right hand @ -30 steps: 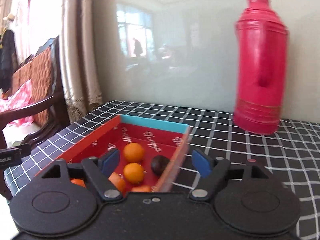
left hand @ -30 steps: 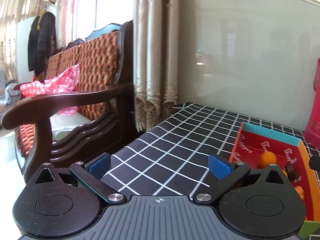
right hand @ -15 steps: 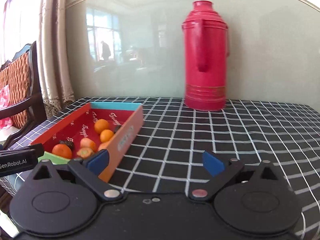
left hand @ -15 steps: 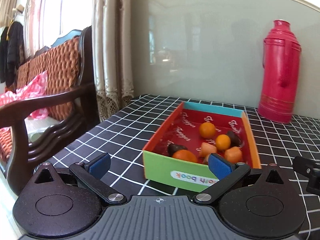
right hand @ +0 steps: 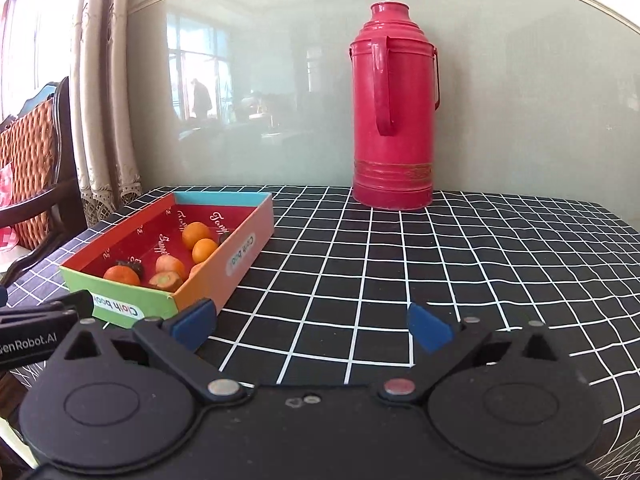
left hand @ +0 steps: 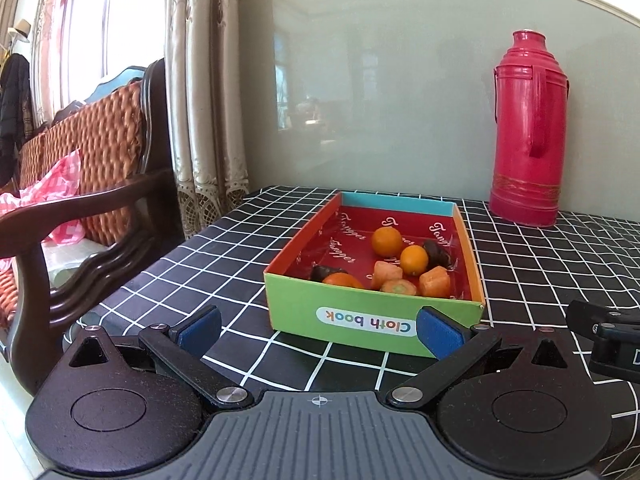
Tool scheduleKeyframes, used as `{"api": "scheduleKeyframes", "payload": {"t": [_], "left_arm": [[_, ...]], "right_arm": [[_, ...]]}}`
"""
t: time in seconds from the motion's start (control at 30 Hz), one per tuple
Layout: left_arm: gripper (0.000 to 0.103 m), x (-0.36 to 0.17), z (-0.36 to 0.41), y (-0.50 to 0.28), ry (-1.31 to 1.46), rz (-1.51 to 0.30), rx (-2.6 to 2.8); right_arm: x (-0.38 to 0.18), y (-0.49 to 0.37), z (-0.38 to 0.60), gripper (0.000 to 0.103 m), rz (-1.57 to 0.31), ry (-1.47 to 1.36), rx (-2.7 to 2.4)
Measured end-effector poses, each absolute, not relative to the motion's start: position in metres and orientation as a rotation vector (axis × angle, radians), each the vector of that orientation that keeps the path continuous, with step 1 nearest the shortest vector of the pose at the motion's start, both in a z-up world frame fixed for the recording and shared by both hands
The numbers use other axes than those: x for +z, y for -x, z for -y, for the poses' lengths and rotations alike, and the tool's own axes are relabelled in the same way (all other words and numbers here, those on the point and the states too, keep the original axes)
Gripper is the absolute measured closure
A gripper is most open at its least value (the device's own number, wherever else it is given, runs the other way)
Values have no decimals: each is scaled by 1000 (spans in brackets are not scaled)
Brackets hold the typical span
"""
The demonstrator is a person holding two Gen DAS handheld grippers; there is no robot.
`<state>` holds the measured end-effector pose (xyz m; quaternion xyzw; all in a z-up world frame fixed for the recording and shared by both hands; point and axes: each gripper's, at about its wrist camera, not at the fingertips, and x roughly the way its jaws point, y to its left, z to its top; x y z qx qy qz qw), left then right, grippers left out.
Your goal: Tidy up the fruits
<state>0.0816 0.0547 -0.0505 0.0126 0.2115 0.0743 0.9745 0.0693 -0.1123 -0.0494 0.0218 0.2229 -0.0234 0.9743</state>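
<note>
**Room and background at the recorded moment**

A glossy pale grey-green wall (left hand: 400, 100) with a cream moulding along its top stood behind the table (right hand: 440, 264), which was covered in a black cloth with a white grid. The wall reflected a bright window. Beige patterned curtains (left hand: 200, 100) hung at the left. Beside them stood a dark wooden chair (left hand: 92, 208) with woven orange-brown cushions and a pink checked cloth (left hand: 52, 184). Daylight entered through the window (left hand: 84, 40). A dark coat (left hand: 14, 96) and a hat (left hand: 22, 28) hung at far left.

Open checkered desk (right hand: 400, 272) lies right of the box (right hand: 240, 256), giving unobstructed passage. Obstacles: the red thermos (right hand: 394, 120) upright at the back wall, and the wooden armchair (left hand: 92, 208) beside the desk's left edge.
</note>
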Motion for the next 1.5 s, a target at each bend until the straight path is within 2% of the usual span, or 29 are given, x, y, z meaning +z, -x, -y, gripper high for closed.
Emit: {"api": "scheduleKeyframes", "payload": {"t": [1.5], "left_arm": [[0,-38,-65,-79,26,-383,151]], "right_arm": [[-30,-67,102,6,-360,-38,-4]]}}
